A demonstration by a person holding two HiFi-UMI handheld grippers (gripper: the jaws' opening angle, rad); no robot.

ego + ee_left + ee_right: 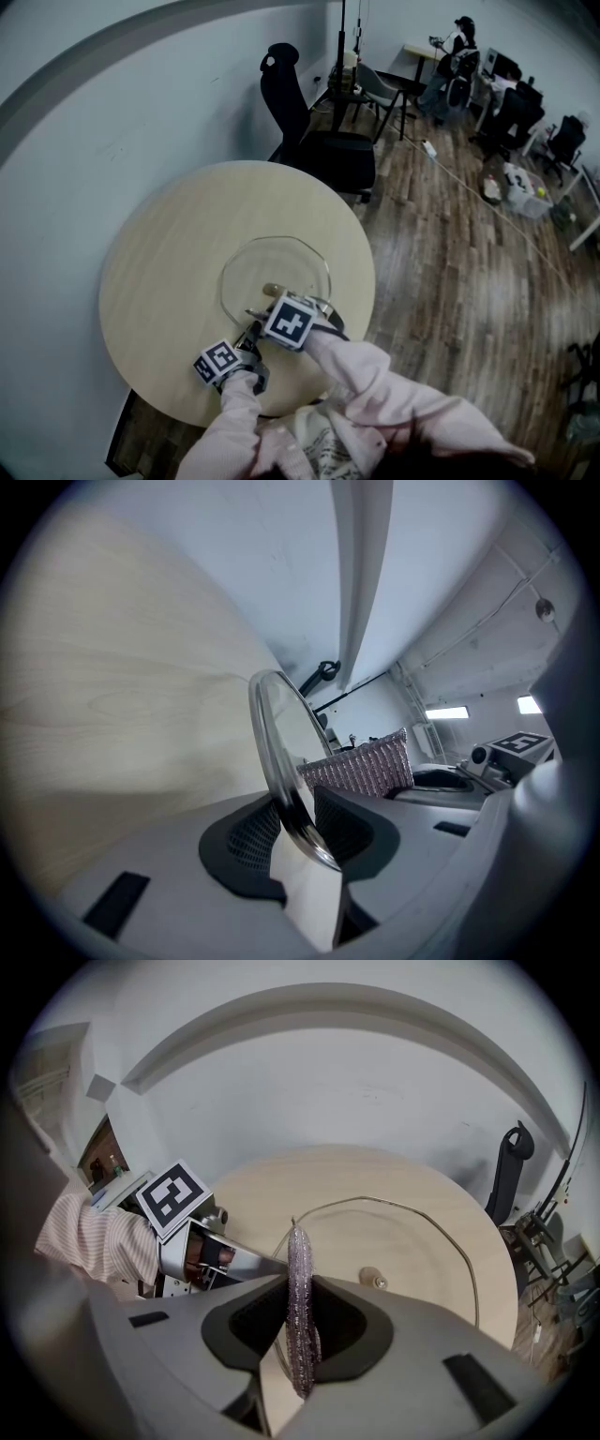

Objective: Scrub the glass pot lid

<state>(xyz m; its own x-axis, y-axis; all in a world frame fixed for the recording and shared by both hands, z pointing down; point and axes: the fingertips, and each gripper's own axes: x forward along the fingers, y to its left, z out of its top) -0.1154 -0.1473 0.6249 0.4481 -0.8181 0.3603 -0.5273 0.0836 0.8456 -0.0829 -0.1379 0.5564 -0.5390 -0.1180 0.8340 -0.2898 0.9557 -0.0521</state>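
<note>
The glass pot lid [298,261] lies on the round pale wooden table [169,262], its small knob [273,289] near its near side. My left gripper [251,332] is shut on the lid's near rim [281,761]; the rim runs edge-on between the two pads. My right gripper [274,300] is shut on a purplish woven scrub pad [299,1307], held upright over the lid's near part, close to the left gripper [267,1264]. The pad [361,764] shows just behind the rim in the left gripper view. The knob [372,1279] sits right of the pad.
A black office chair [309,131] stands just beyond the table's far edge. A curved pale wall runs along the left. Wooden floor, more chairs and desks, and a seated person [459,47] fill the far right.
</note>
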